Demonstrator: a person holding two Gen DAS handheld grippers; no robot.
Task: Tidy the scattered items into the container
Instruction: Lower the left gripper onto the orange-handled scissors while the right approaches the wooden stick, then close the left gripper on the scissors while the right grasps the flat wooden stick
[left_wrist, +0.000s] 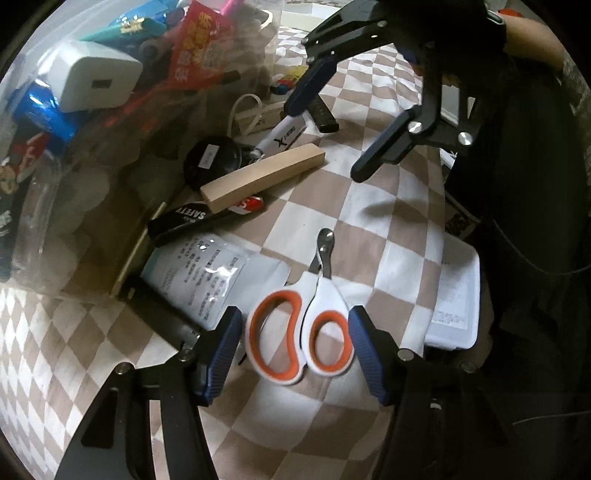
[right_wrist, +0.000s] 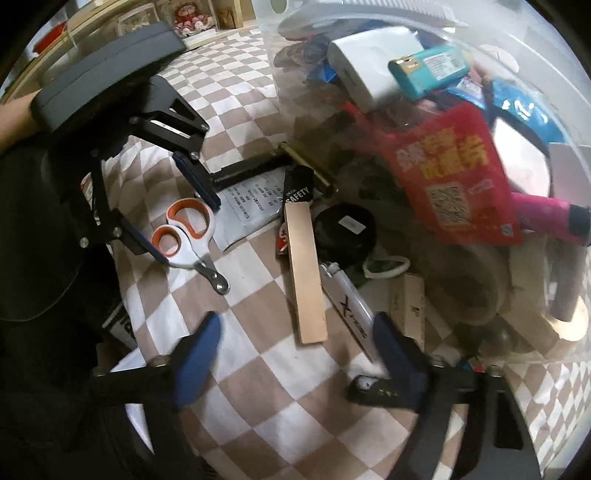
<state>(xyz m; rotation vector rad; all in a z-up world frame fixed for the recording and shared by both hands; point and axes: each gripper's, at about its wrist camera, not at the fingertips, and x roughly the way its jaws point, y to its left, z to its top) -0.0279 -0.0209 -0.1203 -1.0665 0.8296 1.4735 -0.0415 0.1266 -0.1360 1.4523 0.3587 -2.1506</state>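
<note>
White and orange clippers (left_wrist: 306, 332) lie on the checkered cloth, handles between my left gripper's (left_wrist: 295, 354) open fingers, not clamped. They also show in the right wrist view (right_wrist: 188, 236) with the left gripper (right_wrist: 177, 221) around them. My right gripper (right_wrist: 299, 354) is open and empty above the cloth, near a wooden block (right_wrist: 306, 273) and a white lighter (right_wrist: 349, 306). In the left wrist view the right gripper (left_wrist: 328, 129) hovers beyond the wooden block (left_wrist: 262, 177). The clear plastic container (left_wrist: 74, 147) holds several items; it also shows at the right of the right wrist view (right_wrist: 461, 184).
A black "SAFETY" pack (left_wrist: 192, 221), a printed clear pouch (left_wrist: 207, 277), a black round object (left_wrist: 214, 162), a small box (right_wrist: 408, 310) and a black item (right_wrist: 380, 391) lie beside the container. A white tray (left_wrist: 458, 299) sits past the cloth's right edge.
</note>
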